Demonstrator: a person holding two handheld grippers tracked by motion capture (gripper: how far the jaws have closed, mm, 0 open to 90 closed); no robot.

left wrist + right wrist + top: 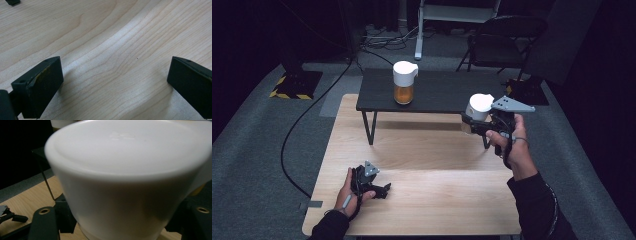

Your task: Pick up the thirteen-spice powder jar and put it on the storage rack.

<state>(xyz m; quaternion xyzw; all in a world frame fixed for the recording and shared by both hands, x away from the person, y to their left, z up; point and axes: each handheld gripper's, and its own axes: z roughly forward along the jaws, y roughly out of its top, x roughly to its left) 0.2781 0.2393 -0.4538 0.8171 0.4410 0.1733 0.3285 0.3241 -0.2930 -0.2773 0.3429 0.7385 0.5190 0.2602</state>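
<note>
My right gripper (473,123) is shut on a white-lidded jar (478,106) and holds it in the air above the right side of the wooden table (422,205). In the right gripper view the jar's white lid (125,170) looms very close between the two black jaws. A second jar (404,82), white-lidded with amber liquid inside, stands upright on the black low shelf (447,92). My left gripper (383,190) rests on the table near the front left. Its jaws stand wide apart over bare wood (115,75), nothing between them.
The black shelf stands on thin legs across the far half of the table. Beyond it are a folding chair (504,42), a white stand (419,30) and cables on the grey floor (292,135). The left gripper (10,216) is at the far left of the right gripper view.
</note>
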